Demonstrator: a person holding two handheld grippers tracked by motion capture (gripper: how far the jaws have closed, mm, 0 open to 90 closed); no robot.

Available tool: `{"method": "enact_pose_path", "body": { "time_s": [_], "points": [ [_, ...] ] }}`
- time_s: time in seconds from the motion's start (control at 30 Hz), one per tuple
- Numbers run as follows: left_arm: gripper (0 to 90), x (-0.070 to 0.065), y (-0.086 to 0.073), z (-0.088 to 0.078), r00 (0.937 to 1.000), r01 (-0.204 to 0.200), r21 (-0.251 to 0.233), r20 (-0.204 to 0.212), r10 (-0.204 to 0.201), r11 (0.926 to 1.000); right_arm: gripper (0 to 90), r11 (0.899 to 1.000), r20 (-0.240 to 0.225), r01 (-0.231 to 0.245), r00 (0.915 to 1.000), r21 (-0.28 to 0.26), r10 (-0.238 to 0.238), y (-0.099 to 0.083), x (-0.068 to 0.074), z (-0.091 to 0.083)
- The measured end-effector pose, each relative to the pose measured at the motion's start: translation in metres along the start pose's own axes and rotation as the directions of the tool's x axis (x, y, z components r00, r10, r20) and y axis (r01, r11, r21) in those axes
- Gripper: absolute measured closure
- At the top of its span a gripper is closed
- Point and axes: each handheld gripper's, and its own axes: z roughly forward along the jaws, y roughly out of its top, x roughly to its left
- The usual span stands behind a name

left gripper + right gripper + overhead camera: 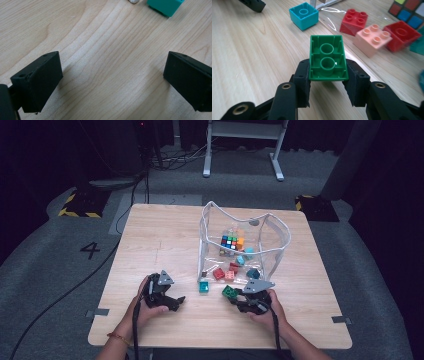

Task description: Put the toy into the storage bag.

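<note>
A: Where's the green brick (326,58)?

B: In the right gripper (327,80). Its jaws are clamped on the brick's two long sides, and the hollow underside with its two round tubes faces the right gripper view. From the high view the green brick (229,292) sits at the tip of the right gripper (239,296), low over the surface (165,235) near its front edge, just in front of the clear bag (272,232).

A: And the left gripper?

B: The left gripper (112,80) stands wide, with bare wood between its jaws and nothing held. From the high view the left gripper (176,301) is at the front left, well apart from the right one.

A: What lies closest to the green brick?

B: A teal brick (303,15), open side up, lies on the surface just past it. The same teal brick (203,287) is between the two grippers from above, and its corner shows at the top of the left gripper view (165,6).

A: Further out?

B: A red brick (353,21), a pink brick (373,39) and a second red brick (401,35) lie close together at the mouth of the bag. Deeper inside sits a puzzle cube (229,241) with coloured squares, and an orange block (240,242) touches its side.
</note>
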Motion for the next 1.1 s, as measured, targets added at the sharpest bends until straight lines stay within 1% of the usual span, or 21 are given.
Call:
{"method": "enact_pose_path", "body": {
  "time_s": [0.03, 0.07, 0.2, 0.27, 0.3, 0.33, 0.37, 0.43, 0.5, 0.53, 0.6, 0.63, 0.67, 0.7, 0.8, 0.83, 0.87, 1.0, 1.03, 1.07, 1.1],
  "points": [
    [2.2, 0.0, 0.0, 0.0, 1.0, 0.0, 0.0, 0.001, 0.0, 1.0, 59.2, 1.0, -0.007, 0.0, 1.0, -0.002, 0.0, -0.002, -0.002, -0.005],
    [2.2, 0.0, 0.0, 0.0, 1.0, 0.0, 0.0, 0.001, 0.0, 1.0, 59.2, 1.0, -0.002, 0.007, 1.0, -0.003, -0.007, -0.003, -0.004, -0.009],
    [2.2, 0.0, 0.0, 0.0, 1.0, 0.0, 0.0, 0.003, 0.0, 1.0, 59.2, 1.0, 0.001, 0.004, 1.0, -0.007, -0.004, -0.013, -0.01, -0.029],
    [2.2, 0.0, 0.0, 0.0, 1.0, -0.005, -0.003, 0.006, 0.005, 1.0, 59.1, 1.0, 0.008, 0.007, 0.9999, -0.018, -0.007, -0.022, -0.017, -0.042],
    [2.2, 0.0, 0.0, 0.001, 0.9999, 0.0, -0.004, 0.017, 0.0, 1.0, 59.2, 1.0, 0.009, -0.003, 1.0, -0.015, 0.003, -0.026, -0.02, -0.049],
    [2.2, 0.0, 0.0, 0.0, 1.0, -0.006, -0.003, 0.004, 0.006, 1.0, 59.2, 1.0, 0.009, -0.01, 0.9999, -0.013, 0.01, -0.028, -0.023, -0.054],
    [2.2, 0.0, 0.0, 0.0, 1.0, -0.006, -0.003, 0.006, 0.006, 1.0, 59.2, 1.0, 0.011, -0.012, 0.9999, -0.011, 0.012, -0.033, -0.026, -0.059],
    [2.2, 0.0, 0.0, 0.0, 1.0, -0.005, -0.003, 0.007, 0.005, 1.0, 59.1, 1.0, 0.038, -0.019, 0.9991, -0.01, 0.019, -0.042, -0.032, -0.072],
    [2.2, 0.0, 0.0, 0.001, 0.9999, 0.0, -0.004, 0.017, 0.0, 1.0, 59.2, 0.999, 0.059, -0.044, 0.9973, -0.017, 0.045, -0.05, -0.04, -0.083],
    [2.2, 0.0, 0.0, 0.001, 0.9999, -0.003, -0.004, 0.011, 0.003, 1.0, 59.2, 0.999, 0.074, -0.05, 0.9959, -0.017, 0.051, -0.054, -0.044, -0.088],
    [2.2, 0.0, 0.0, 0.001, 0.9999, 0.0, -0.004, 0.016, 0.0, 1.0, 59.2, 0.998, 0.115, -0.061, 0.9913, -0.023, 0.064, -0.059, -0.052, -0.096],
    [2.2, 0.0, 0.0, 0.001, 0.9999, 0.0, -0.004, 0.016, 0.0, 1.0, 59.2, 0.998, 0.115, -0.061, 0.9913, -0.023, 0.064, -0.059, -0.052, -0.096],
    [2.2, 0.0, 0.0, 0.0, 1.0, 0.001, 0.001, 0.01, -0.001, 1.0, 59.2, 0.996, 0.142, -0.081, 0.9861, -0.037, 0.085, -0.06, -0.062, -0.104],
    [2.2, 0.0, 0.0, 0.0, 1.0, 0.001, 0.001, 0.01, -0.001, 1.0, 59.2, 0.995, 0.148, -0.089, 0.9845, -0.045, 0.095, -0.061, -0.065, -0.107],
    [2.2, 0.0, 0.0, 0.0, 0.9999, 0.001, 0.0, 0.013, -0.001, 1.0, 59.2, 0.996, 0.193, -0.073, 0.9778, -0.047, 0.081, -0.062, -0.072, -0.112],
    [2.2, 0.0, 0.0, 0.0, 0.9999, 0.001, 0.002, 0.011, -0.001, 1.0, 59.2, 0.996, 0.213, -0.07, 0.9738, -0.055, 0.081, -0.063, -0.076, -0.115],
    [2.2, 0.0, 0.0, 0.001, 0.9999, 0.001, -0.001, 0.015, -0.001, 1.0, 59.2, 0.994, 0.223, -0.086, 0.9697, -0.072, 0.1, -0.063, -0.081, -0.118],
    [2.2, 0.0, 0.0, 0.001, 0.9999, -0.001, -0.003, 0.016, 0.001, 1.0, 59.2, 0.99, 0.228, -0.108, 0.9654, -0.088, 0.126, -0.063, -0.093, -0.122],
    [2.1, 0.0, 0.0, 0.001, 0.9999, 0.001, -0.003, 0.014, 0.0, 1.0, 59.2, 0.991, 0.228, -0.101, 0.9662, -0.088, 0.119, -0.061, -0.096, -0.121],
    [2.1, 0.0, 0.0, 0.001, 0.9999, 0.0, -0.003, 0.014, 0.0, 1.0, 59.2, 0.992, 0.234, -0.098, 0.9654, -0.083, 0.115, -0.059, -0.099, -0.121],
    [2.1, 0.0, 0.0, 0.001, 0.9999, 0.0, -0.003, 0.014, 0.0, 1.0, 59.2, 0.991, 0.236, -0.101, 0.9644, -0.09, 0.119, -0.058, -0.101, -0.12]
  ]
}}
